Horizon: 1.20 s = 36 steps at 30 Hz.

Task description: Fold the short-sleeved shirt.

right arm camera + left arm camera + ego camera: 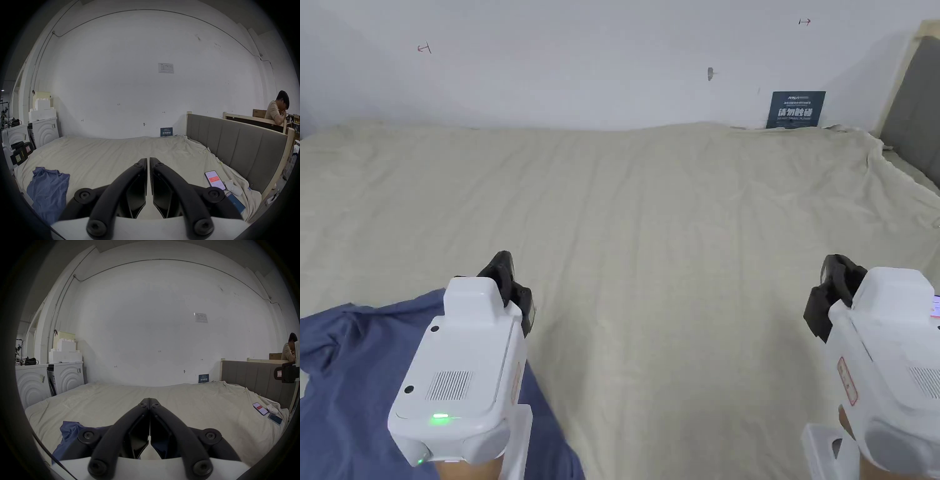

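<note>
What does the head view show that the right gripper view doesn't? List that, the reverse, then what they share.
Head view adds: the white backs of the left gripper and right gripper from above, and a green light on the left one. Right gripper view adds: a lit phone, a person behind the headboard, and white cabinets. Shared: the blue shirt, beige sheet and blue sign.

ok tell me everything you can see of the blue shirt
The blue shirt is a soft, thin-looking fabric, crumpled and unfolded in a loose heap. It lies on the near left part of the beige bedsheet. The left claw hovers over its edge, jaws closed and empty; no sleeves or collar can be made out.
</note>
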Each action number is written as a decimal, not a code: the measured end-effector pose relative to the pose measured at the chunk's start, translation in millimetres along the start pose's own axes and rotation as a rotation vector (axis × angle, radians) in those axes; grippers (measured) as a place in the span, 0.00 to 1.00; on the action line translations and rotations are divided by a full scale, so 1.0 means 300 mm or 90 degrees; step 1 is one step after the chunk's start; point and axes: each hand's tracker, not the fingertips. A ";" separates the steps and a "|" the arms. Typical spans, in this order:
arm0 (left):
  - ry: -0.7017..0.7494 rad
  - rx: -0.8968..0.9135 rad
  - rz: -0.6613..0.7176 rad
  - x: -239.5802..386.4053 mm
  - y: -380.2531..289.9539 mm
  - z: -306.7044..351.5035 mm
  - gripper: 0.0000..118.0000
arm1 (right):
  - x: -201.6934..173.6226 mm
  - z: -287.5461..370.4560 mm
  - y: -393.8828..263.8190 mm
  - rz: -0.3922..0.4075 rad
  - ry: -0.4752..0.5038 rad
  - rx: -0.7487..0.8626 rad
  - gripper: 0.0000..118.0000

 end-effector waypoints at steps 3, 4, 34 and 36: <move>0.003 0.002 0.002 -0.007 0.001 0.000 0.00 | -0.005 -0.002 0.001 0.005 0.002 0.001 0.03; 0.004 0.002 0.002 -0.010 0.002 -0.001 0.00 | -0.007 -0.003 0.002 0.006 0.003 0.001 0.03; 0.291 0.006 -0.022 -0.596 0.035 0.350 0.00 | -0.688 -0.056 0.006 0.035 0.308 0.005 0.03; 0.307 0.004 -0.016 -0.623 0.034 0.381 0.00 | -0.719 -0.048 0.000 0.037 0.317 0.004 0.03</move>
